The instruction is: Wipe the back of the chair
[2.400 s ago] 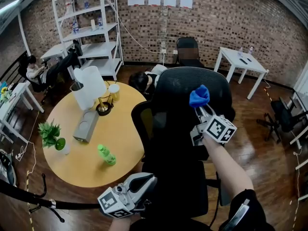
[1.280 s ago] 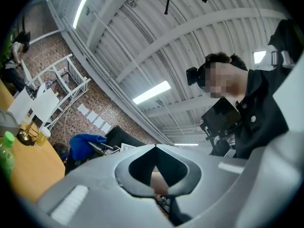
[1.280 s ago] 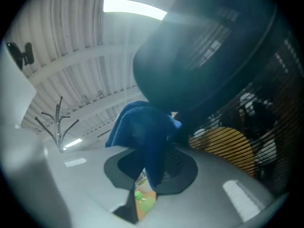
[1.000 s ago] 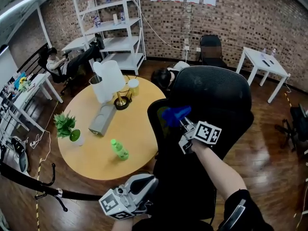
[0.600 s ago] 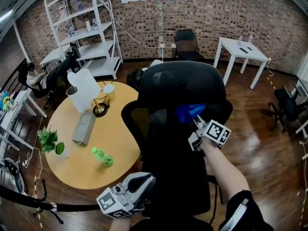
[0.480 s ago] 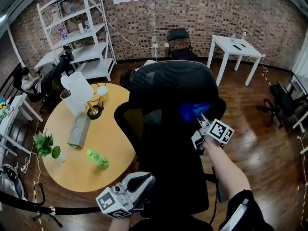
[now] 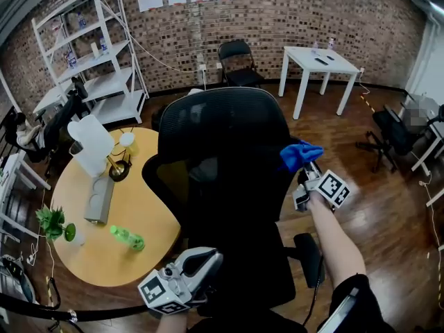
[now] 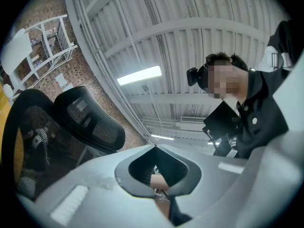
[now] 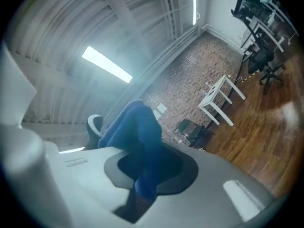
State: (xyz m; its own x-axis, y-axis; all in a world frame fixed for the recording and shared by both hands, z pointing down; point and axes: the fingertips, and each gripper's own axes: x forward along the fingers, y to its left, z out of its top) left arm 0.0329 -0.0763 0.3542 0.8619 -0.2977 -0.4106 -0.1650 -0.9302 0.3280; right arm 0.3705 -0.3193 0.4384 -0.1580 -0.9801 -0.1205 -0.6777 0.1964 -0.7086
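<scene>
A black mesh office chair (image 7: 222,158) fills the middle of the head view, its back facing me. My right gripper (image 7: 306,169) is shut on a blue cloth (image 7: 300,154), which sits at the right edge of the chair back at mid height. In the right gripper view the blue cloth (image 9: 137,141) bulges up out of the jaws. My left gripper (image 7: 205,261) hangs low near the chair's base, jaws together with nothing in them. Its own view points up at the ceiling, with the chair (image 8: 61,122) at the left.
A round yellow table (image 7: 104,259) left of the chair carries a green bottle (image 7: 127,238), a small plant (image 7: 53,224), a grey box (image 7: 98,198) and a white jug (image 7: 89,144). White shelves (image 7: 76,47), a black folding chair (image 7: 236,61) and a white table (image 7: 319,64) line the brick wall.
The right gripper has swept the blue cloth across the chair back, first to the left, then rightward to its right edge. The left gripper has stayed low.
</scene>
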